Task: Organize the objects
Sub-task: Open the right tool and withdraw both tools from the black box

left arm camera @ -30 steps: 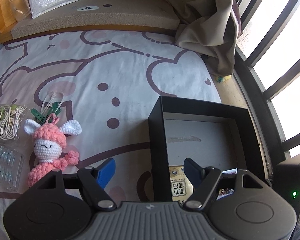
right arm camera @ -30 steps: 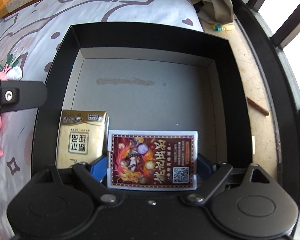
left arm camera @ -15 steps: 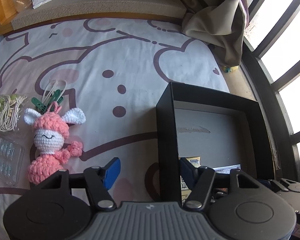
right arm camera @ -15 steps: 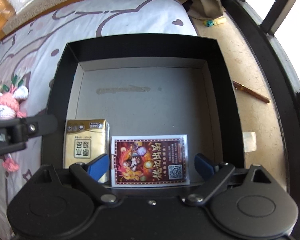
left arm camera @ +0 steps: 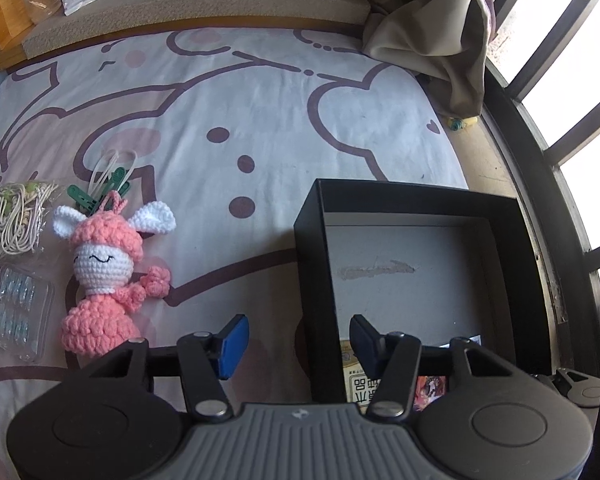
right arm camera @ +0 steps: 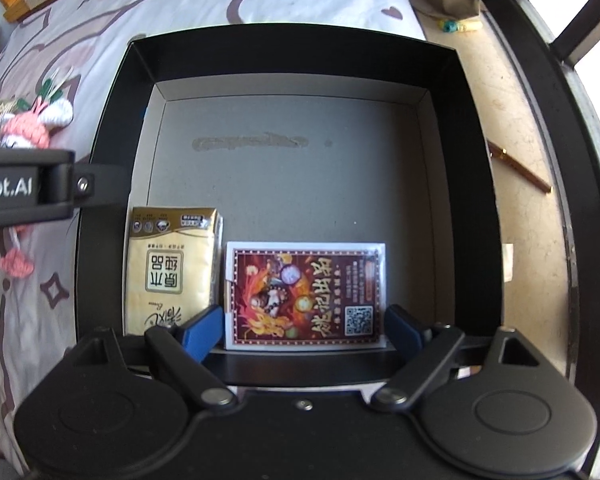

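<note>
A black open box [left arm camera: 416, 194] stands on the bed sheet near the window. Inside it [right arm camera: 292, 40] a gold tissue pack [right arm camera: 172, 268] and a colourful card pack [right arm camera: 306, 292] lie flat side by side at the near wall. My right gripper [right arm camera: 302, 330] hangs open over the card pack, one blue pad on each side of it. My left gripper [left arm camera: 298, 342] straddles the box's left wall. Its jaws are closing, with sheet still showing between the left pad and the wall. A pink crochet bunny [left arm camera: 104, 264] lies left of the box.
Green clothes pegs [left arm camera: 96, 196], a bagged cord bundle [left arm camera: 10, 224] and a clear blister case [left arm camera: 18, 304] lie by the bunny. A beige curtain [left arm camera: 428, 28] hangs at the back right. A pen [right arm camera: 520, 168] lies on the sill beside the dark window frame [left arm camera: 540, 184].
The left jaws have narrowed around the box's left wall. The right view has rolled a little and the card pack looks slightly farther off; both packs lie where they were.
</note>
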The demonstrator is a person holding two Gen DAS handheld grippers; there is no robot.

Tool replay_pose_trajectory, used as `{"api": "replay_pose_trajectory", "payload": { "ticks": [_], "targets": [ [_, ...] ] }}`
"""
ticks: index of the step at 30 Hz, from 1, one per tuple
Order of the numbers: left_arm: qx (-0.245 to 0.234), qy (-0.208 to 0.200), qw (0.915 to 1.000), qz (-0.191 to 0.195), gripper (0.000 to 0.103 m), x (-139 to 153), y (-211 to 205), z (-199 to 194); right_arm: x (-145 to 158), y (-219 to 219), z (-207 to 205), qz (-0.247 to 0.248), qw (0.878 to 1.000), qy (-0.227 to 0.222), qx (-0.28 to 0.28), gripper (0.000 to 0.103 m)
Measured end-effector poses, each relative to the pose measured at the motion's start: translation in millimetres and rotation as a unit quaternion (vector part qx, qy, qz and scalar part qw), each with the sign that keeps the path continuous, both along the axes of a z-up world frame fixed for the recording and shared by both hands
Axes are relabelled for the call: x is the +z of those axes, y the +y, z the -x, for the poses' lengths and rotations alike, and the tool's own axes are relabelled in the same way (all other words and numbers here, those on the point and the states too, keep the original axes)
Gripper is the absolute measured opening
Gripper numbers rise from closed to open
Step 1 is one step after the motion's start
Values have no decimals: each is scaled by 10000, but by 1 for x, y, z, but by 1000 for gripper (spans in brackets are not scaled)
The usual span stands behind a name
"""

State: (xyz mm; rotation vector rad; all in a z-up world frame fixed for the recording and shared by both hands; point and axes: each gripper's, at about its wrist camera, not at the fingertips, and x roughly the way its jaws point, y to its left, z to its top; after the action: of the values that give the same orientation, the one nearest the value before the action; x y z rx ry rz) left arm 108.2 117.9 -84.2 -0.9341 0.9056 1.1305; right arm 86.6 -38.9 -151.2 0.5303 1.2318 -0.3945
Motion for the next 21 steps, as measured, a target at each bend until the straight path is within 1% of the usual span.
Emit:
{"api": "replay_pose_trajectory", "payload": {
  "ticks": [4,6,9,12,14,21],
  "targets": [
    [-76,73,9999,6,56,2,-4,3,1,2,5,-202,9993,-3,-317,89],
    [-123,109,9999,6,56,3,-7,5,3,3,8,-284,9989,-22,-375,88],
    [-196,165,9997,13,56,5,-10,9,7,6,11,-355,9986,-97,-392,83],
    [-253,189,9995,5,56,8,-14,12,14,7,16,-258,9984,-207,-456,83],
    [-300,196,9994,-13,56,12,-16,13,22,6,21,-199,9969,-348,-673,87],
    [-501,216,9985,-92,56,23,-28,17,45,-2,48,48,9873,-706,-1423,87]
  ]
}}
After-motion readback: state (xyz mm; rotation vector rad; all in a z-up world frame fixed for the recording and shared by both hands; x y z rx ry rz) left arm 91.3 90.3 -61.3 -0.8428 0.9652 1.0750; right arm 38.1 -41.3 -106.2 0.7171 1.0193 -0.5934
